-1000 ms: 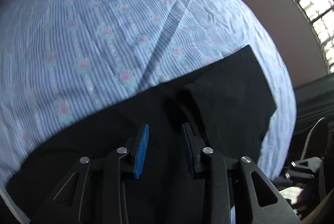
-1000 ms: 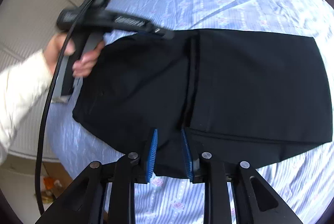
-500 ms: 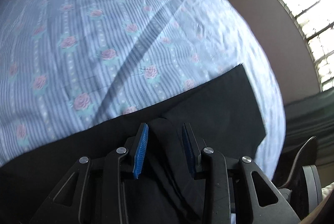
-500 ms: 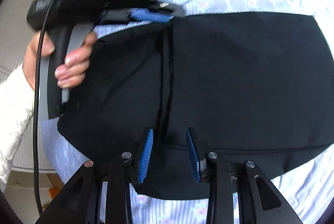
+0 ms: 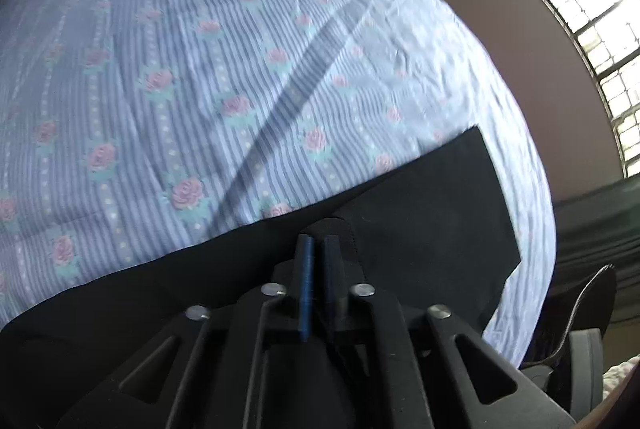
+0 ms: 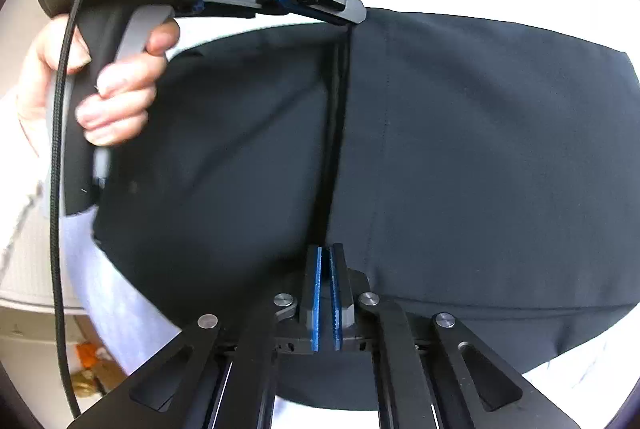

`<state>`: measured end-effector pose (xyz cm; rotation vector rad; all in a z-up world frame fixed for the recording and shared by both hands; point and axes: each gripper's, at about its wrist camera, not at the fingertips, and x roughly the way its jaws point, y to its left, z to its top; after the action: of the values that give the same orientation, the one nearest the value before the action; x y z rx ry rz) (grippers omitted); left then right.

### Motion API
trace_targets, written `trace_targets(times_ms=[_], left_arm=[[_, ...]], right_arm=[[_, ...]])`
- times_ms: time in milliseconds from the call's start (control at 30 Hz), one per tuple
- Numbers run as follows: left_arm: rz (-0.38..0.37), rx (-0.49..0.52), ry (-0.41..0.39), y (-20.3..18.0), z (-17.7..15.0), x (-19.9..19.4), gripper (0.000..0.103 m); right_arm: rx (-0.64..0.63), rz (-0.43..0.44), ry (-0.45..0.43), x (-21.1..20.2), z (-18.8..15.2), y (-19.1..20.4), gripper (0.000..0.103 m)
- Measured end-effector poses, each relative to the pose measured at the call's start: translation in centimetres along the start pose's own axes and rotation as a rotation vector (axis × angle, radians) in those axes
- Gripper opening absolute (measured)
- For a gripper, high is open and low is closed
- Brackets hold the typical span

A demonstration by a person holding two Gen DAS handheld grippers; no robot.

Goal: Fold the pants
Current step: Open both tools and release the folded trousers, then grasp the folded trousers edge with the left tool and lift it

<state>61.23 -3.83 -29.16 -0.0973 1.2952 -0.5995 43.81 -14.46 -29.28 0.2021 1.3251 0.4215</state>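
Note:
Black pants (image 6: 480, 149) lie flat on the bed, with a dark fold line running up their middle. My right gripper (image 6: 329, 251) is shut on the pants' near edge, right at the foot of that line. My left gripper (image 6: 354, 16), held by a hand (image 6: 120, 101), bites the far edge at the line's other end. In the left wrist view the left gripper (image 5: 318, 241) is shut, with a hump of black pants (image 5: 440, 213) cloth bunched around its blue pads.
A blue striped sheet with pink roses (image 5: 200, 69) covers the bed beyond the pants. A bright window (image 5: 592, 9) and a wall stand at the right. A black cable (image 6: 56, 189) hangs from the left gripper. Clutter (image 6: 92, 369) lies on the floor at the lower left.
Both grippers came down onto the pants' edges and closed from open onto the cloth. The left gripper and the hand holding it loom larger in the right wrist view.

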Motion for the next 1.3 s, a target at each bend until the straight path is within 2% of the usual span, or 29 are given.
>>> trace_targets(times_ms=[33,100,167,233,300,333,367,500,567,667,900,1000,1133,1300], left_arm=[[0.019,0.001,-0.013,0.2,0.1,-0.3,0.002],[0.030,-0.016,0.003,0.9,0.4,-0.1,0.002],[0.065,-0.034,0.032,1.5,0.2,0.1,0.002],[0.067,-0.045,-0.003,1.6,-0.6,-1.3,0.004],[0.063,-0.066,-0.052,1.7,-2.1,-3.3,0.013],[0.065,-0.068,-0.073,1.7,-3.2,-4.6,0.021],[0.082,-0.064,-0.088,1.6,-4.4,-5.8,0.030],[0.167,-0.082,-0.149,1.4,-9.7,-10.5,0.049],[0.185,-0.148,-0.178,2.0,-12.8,-12.7,0.060],[0.214,-0.314,-0.189,4.2,-18.1,-15.2,0.063],[0.229,-0.719,-0.236,9.4,-29.6,-17.8,0.070],[0.206,-0.820,-0.272,10.9,-32.6,-17.6,0.071],[0.103,-0.966,-0.339,12.8,-35.8,-16.4,0.077],[0.027,-1.093,-0.399,14.3,-37.4,-14.1,0.078]], right_arm=[[-0.002,0.010,0.000,0.2,0.1,0.4,0.002],[-0.033,-0.035,-0.007,0.7,0.4,0.8,0.002],[0.006,-0.012,0.018,0.7,0.4,0.4,0.003],[0.008,-0.019,0.001,-0.3,0.3,0.7,0.004],[0.004,-0.052,-0.013,-1.6,0.3,0.4,0.014],[0.013,-0.060,-0.019,-2.1,0.3,0.2,0.030],[0.033,-0.067,-0.031,-2.9,0.1,0.2,0.040],[0.054,-0.083,-0.035,-5.7,0.0,-0.5,0.043],[0.052,-0.075,-0.041,-7.0,0.0,-0.3,0.046],[0.029,-0.086,-0.042,-8.3,0.0,0.1,0.053],[-0.044,-0.071,0.013,-8.2,-1.0,4.4,0.056],[-0.094,-0.058,0.049,-5.9,-2.3,7.9,0.056],[-0.189,-0.050,0.097,-4.1,-3.5,11.3,0.056],[-0.240,-0.055,0.127,-2.0,-3.7,13.6,0.056]])
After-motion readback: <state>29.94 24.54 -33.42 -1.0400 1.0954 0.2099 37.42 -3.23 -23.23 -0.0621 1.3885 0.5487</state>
